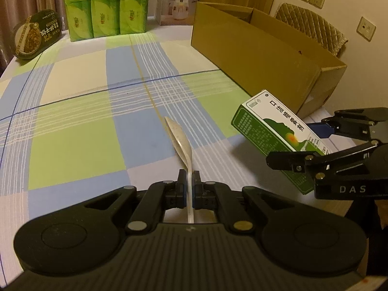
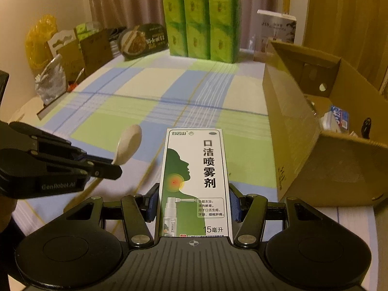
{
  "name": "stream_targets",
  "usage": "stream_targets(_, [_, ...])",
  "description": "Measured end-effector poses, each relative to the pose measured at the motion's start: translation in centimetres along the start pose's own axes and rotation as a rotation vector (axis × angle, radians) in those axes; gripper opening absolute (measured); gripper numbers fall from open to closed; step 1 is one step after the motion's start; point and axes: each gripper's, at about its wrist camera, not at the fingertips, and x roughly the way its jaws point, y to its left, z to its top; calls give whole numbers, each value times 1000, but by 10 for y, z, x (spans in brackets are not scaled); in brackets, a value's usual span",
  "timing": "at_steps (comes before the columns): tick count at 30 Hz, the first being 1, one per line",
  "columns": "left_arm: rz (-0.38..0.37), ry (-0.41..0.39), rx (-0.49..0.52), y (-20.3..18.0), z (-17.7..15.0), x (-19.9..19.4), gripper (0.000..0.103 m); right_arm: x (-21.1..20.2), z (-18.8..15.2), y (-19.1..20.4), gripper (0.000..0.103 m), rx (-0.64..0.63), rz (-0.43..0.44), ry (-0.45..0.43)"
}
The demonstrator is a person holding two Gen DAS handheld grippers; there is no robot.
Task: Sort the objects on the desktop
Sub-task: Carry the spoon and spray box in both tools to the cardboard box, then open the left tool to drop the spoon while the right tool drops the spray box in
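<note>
We carry two items at once, both clear of table point(image 2: 135, 89). Left gripper point(image 1: 188, 177) clamped on spoon point(image 1: 180, 143) handle; right gripper point(image 2: 192, 203) clamped on spray carton point(image 2: 194, 179). Cardboard box point(image 2: 303, 131) sits at table's right edge. Next, we judge: swing each over box rim, release inside.

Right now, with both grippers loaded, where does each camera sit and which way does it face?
Left wrist: rides the left gripper, looking forward and down over the checked tablecloth toward the cardboard box; its shut fingers hold a white spoon, and the right gripper shows at the right edge.
Right wrist: rides the right gripper, facing the green tissue packs; its fingers clamp the spray box, and the left gripper enters from the left.
Shared: spoon, spray box, cardboard box, tissue packs, tablecloth.
</note>
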Motion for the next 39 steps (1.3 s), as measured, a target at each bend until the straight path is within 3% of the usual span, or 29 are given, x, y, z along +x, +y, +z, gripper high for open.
stream_targets(10, [-13, -45, 3, -24, 20, -20, 1, -31, 20, -17, 53, 53, -2, -88])
stream_targets(21, [-98, -124, 8, -73, 94, -25, 1, -75, 65, -83, 53, 82, -95, -215])
stream_targets(30, [-205, -160, -41, -115, 154, -6, 1, -75, 89, -157, 53, 116, -164, -224])
stream_targets(39, [-226, -143, -80, -141, 186, 33, 1, -62, 92, -204, 53, 152, -172, -208])
